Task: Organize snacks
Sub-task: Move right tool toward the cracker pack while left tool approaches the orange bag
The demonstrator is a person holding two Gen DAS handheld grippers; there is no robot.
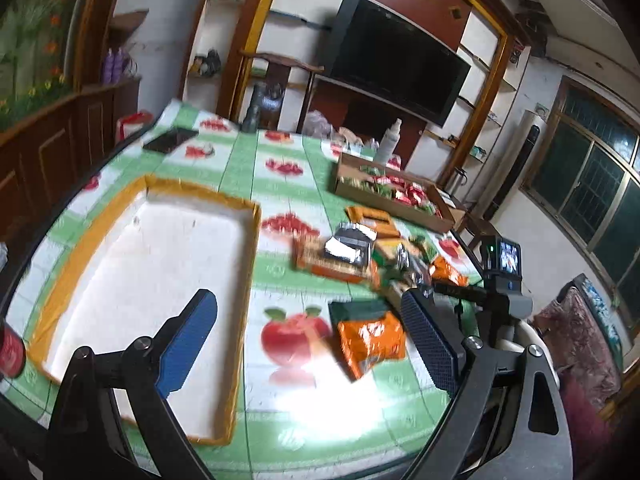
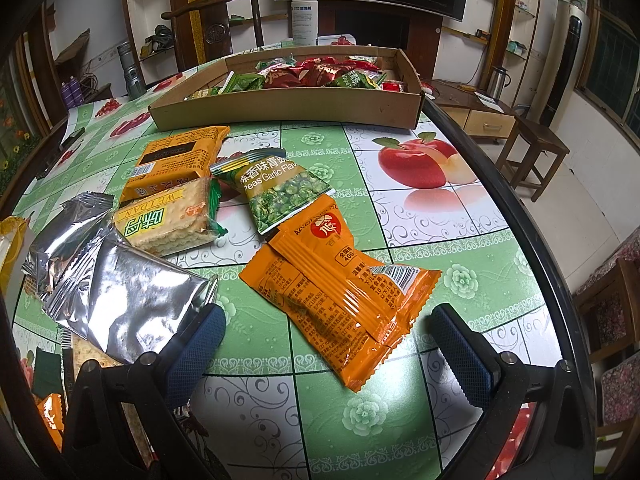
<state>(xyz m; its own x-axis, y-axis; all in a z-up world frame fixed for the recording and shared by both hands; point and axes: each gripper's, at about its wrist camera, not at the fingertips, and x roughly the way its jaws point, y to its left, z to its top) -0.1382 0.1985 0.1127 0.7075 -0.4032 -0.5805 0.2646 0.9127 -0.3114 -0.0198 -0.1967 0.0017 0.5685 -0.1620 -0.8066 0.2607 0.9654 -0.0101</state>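
Note:
My left gripper (image 1: 310,332) is open and empty above the table, between an empty white tray with an orange rim (image 1: 80,256) on its left and an orange snack packet (image 1: 370,340) on its right. A pile of snacks (image 1: 360,252) lies beyond. My right gripper (image 2: 326,334) is open, low over the table, its jaws on either side of the near end of an orange packet (image 2: 344,292). A silver packet (image 2: 132,296) touches its left finger (image 2: 196,352). A green pea packet (image 2: 276,192), a cracker pack (image 2: 168,218) and an orange biscuit pack (image 2: 176,160) lie beyond.
A cardboard tray (image 2: 280,106) with several red and green packets stands at the back, also in the left wrist view (image 1: 360,190). A white spray bottle (image 2: 304,16) is behind it. The right gripper's body (image 1: 500,280) stands at the table's right edge (image 2: 520,216). A dark flat item (image 1: 170,140) lies far left.

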